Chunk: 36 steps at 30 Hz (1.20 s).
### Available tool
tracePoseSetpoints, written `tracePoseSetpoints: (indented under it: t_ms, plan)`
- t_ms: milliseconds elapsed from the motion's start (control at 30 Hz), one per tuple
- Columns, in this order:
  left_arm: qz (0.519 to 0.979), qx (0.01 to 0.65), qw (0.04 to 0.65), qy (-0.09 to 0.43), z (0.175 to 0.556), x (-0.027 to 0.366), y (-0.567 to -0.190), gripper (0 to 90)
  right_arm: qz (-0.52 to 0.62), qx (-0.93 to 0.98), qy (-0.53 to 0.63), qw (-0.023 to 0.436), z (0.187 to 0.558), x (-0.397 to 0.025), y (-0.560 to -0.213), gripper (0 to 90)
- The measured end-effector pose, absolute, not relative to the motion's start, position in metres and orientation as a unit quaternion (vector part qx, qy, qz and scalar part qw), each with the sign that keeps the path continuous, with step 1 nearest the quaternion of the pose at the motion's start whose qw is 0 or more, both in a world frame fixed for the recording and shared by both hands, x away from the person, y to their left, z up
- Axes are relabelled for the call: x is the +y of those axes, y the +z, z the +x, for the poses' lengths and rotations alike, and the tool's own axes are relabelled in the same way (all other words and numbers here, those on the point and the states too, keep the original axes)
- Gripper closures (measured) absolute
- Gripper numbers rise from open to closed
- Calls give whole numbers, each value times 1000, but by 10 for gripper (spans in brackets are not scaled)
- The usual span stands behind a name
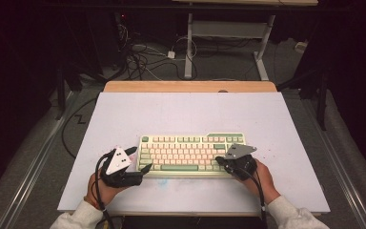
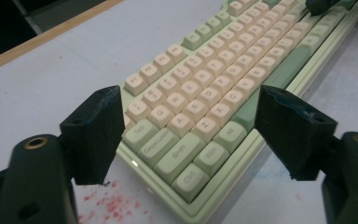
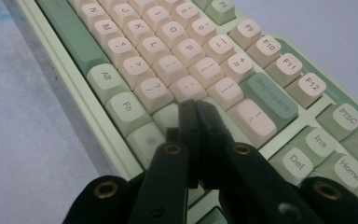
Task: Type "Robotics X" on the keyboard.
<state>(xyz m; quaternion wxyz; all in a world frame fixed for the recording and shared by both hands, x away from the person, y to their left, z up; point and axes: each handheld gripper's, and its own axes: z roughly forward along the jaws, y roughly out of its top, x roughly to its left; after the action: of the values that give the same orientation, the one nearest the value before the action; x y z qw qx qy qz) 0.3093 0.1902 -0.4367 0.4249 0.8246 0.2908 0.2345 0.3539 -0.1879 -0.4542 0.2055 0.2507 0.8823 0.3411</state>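
Observation:
A pale green keyboard (image 1: 190,153) with cream and green keys lies on the white board, near its front. My left gripper (image 1: 141,159) sits at the keyboard's left end, open, with nothing held. In the left gripper view its jaws stand wide apart around the keyboard's (image 2: 205,93) left corner, by the Ctrl and Shift keys. My right gripper (image 1: 220,162) is shut with nothing in it and rests over the right part of the keys. In the right gripper view its closed tips (image 3: 196,106) point at the keys just right of the "?" key (image 3: 153,91); I cannot tell whether they touch.
The white board (image 1: 124,114) covers a wooden table whose far edge (image 1: 190,86) shows. Red specks (image 2: 107,203) mark the board by the keyboard's left corner, and a faint blue smear (image 1: 171,182) lies in front. Cables and desk legs are on the floor beyond.

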Motion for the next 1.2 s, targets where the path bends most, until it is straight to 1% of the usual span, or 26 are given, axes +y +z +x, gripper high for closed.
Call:
tracePoseSetpoints:
  t_ms: [133,233,300,333,367,433,467,567,600,633,667,700,800,833,900,933,1033,1200]
  plan:
    - [825,283,434,227,314,184,-431,276,249,882,342,207,354,-188,-454,900]
    - [825,279,441,216,317,180,-429,346,248,882,342,207,354,-188,-454,900]
    - [828,271,444,209,319,178,-427,410,248,883,342,207,354,-188,-454,900]
    - [828,270,446,209,319,176,-427,410,248,883,342,207,354,-188,-454,900]
    - [830,266,445,207,320,175,-427,483,248,883,341,208,353,-188,-454,900]
    - [830,263,446,208,320,173,-426,517,248,883,340,208,353,-188,-454,900]
    - [829,263,448,209,321,173,-425,571,248,883,340,208,353,-188,-454,900]
    - [827,264,450,210,322,172,-424,647,248,882,341,210,353,-188,-454,900]
    - [827,266,448,210,322,172,-424,693,248,883,341,209,353,-188,-454,900]
    - [827,267,448,212,322,171,-424,693,248,883,341,209,353,-188,-454,900]
    - [828,266,445,211,323,171,-424,722,248,882,341,209,353,-188,-454,900]
    - [830,265,443,210,324,171,-424,772,247,883,341,210,353,-188,-455,900]
    - [832,268,440,207,326,170,-424,782,247,882,341,210,353,-188,-455,900]
    - [832,269,438,208,326,169,-424,812,247,882,341,210,353,-189,-455,900]
    - [832,273,436,207,328,169,-425,816,247,882,341,210,353,-188,-455,900]
    - [833,273,434,208,329,168,-425,849,246,883,341,210,353,-188,-455,900]
    - [834,273,433,206,331,167,-425,874,247,882,342,211,353,-188,-455,900]
    - [838,273,425,204,337,162,-425,874,248,881,342,211,352,-188,-455,900]
